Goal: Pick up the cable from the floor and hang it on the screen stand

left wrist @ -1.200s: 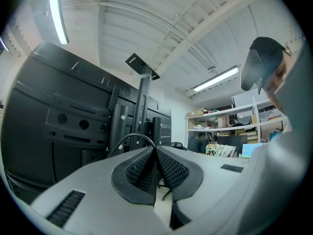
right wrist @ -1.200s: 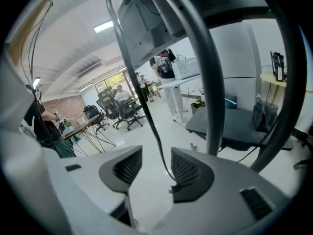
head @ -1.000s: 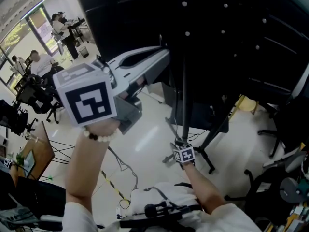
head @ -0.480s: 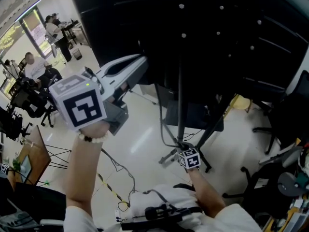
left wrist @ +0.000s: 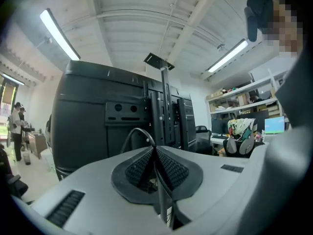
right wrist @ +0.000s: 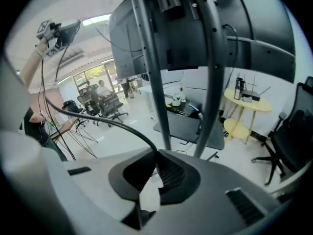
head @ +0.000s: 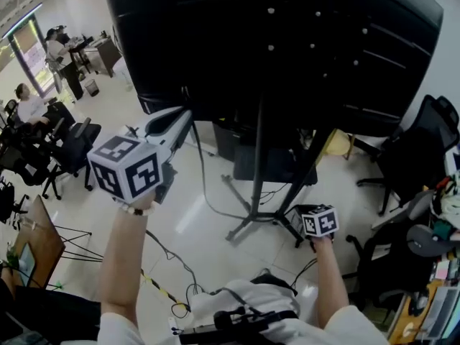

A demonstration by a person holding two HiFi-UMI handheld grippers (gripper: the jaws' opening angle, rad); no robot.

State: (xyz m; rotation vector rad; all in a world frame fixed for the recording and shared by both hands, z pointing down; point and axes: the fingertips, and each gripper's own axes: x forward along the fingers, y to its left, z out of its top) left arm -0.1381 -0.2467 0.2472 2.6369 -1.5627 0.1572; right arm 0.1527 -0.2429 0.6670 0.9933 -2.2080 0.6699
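The left gripper (head: 181,115) is pinching the cable (right wrist: 98,115) beside the screen stand (head: 257,157); the right gripper (right wrist: 156,153) is clamping it near the stand's feet.

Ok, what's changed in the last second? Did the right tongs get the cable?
Yes. The right tongs closed on the cable and shifted from beside the pole of the screen stand toward the person's right. The left tongs stayed shut on the cable, held high; the stand did not move.
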